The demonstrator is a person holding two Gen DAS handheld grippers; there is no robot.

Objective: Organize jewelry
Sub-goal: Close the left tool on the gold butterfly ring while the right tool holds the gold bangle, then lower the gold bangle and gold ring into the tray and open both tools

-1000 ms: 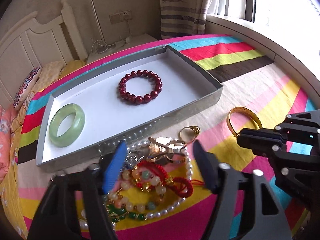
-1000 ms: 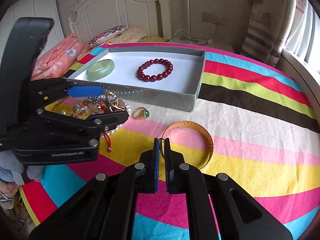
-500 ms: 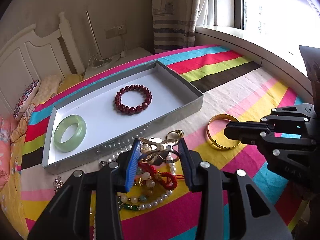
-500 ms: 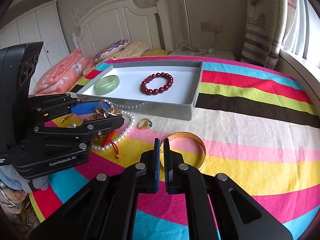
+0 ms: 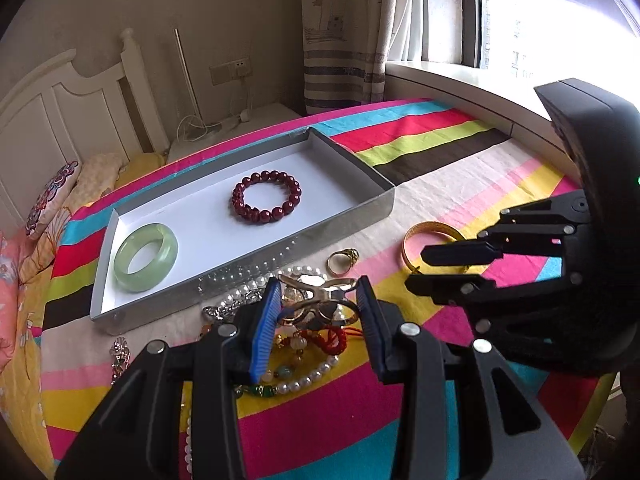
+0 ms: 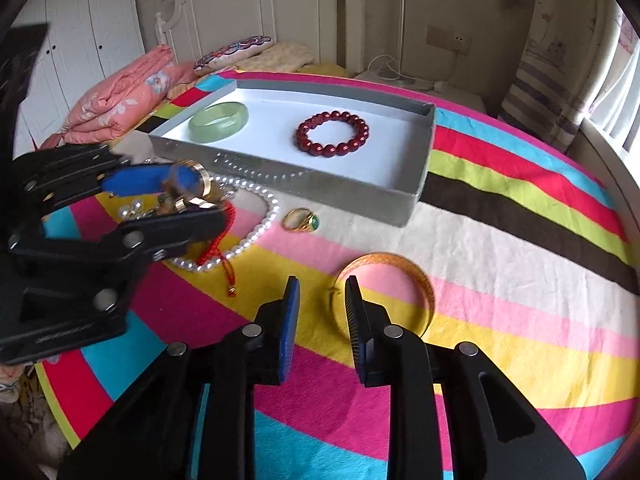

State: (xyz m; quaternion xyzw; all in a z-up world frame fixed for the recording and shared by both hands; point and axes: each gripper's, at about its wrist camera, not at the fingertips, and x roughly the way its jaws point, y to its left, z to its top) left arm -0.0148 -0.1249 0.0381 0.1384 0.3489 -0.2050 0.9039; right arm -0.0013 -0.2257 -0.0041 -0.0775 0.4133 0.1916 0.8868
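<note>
The left gripper (image 5: 318,312) has lifted a gold openwork bangle (image 5: 320,304) clenched in its jaws off the pile beside the tray (image 5: 240,276), while the right gripper (image 6: 322,312), jaws now released, hovers at the gold band (image 6: 416,276); snagged red cord (image 5: 328,336) could drag neighbours along.

White headboard (image 6: 256,4), striped curtain (image 5: 344,32), bright window (image 5: 532,28).

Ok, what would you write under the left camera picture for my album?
Left hand-held gripper shut on a gold bangle above tangled jewelry, beside a gray tray.
</note>
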